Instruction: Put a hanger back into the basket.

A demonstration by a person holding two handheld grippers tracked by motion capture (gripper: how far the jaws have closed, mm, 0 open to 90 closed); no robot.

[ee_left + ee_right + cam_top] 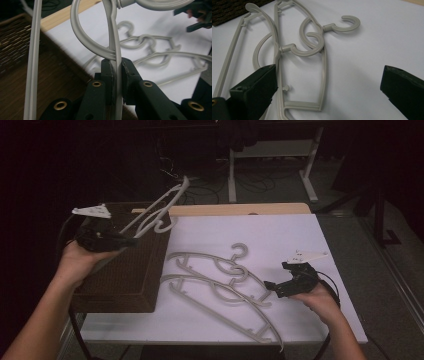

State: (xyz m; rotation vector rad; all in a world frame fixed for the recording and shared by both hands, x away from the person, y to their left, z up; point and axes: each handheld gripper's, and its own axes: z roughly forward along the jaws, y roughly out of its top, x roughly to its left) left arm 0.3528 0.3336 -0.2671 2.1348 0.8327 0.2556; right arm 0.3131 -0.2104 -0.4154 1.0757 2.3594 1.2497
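Left gripper (pixel 131 240) at 9 o'clock of the high view, raised over the brown woven basket (pixel 131 285). Its fingers (pixel 108 75) are clamped tight on a thin bar of a grey plastic hanger (pixel 160 210), which tilts up toward 1 o'clock, clear of the tabletop (pixel 280 232).

Right gripper (pixel 268 286) at 4 o'clock, low over the white tabletop, fingers (pixel 259 82) spread wide with nothing between them.

Two more grey hangers (pixel 220 285) lie flat and overlapping at centre, hooks toward 12 o'clock, one end just beside the right gripper.
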